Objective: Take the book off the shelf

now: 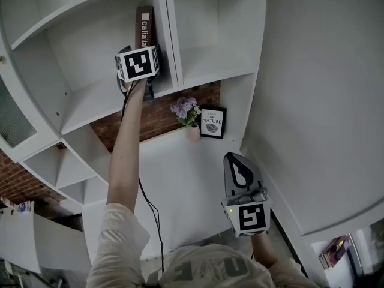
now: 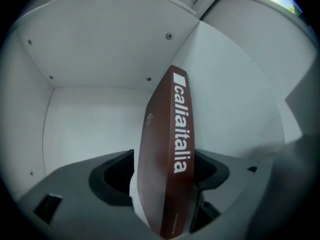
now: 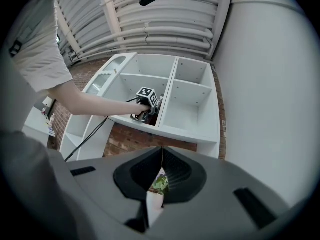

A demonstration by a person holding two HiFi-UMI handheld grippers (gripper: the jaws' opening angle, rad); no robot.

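Observation:
A dark brown book (image 1: 144, 26) with white spine lettering stands in an upper cell of the white shelf unit (image 1: 90, 101), close to the upright divider (image 1: 170, 35). My left gripper (image 1: 146, 45) is raised into that cell on an outstretched arm. In the left gripper view the book (image 2: 170, 149) sits tilted between the jaws, and the left gripper (image 2: 165, 184) is shut on its lower part. My right gripper (image 1: 231, 157) hangs low near the white wall, shut with nothing in it. The right gripper view shows the right gripper (image 3: 161, 154) with its jaws together, and the shelf (image 3: 150, 74) far ahead.
Under the shelf, a vase of purple flowers (image 1: 187, 116) and a small framed print (image 1: 212, 122) stand on a white ledge against a brick wall (image 1: 159, 113). A black cable (image 1: 150, 209) hangs from the left gripper. More books (image 1: 333, 251) lie low at the right.

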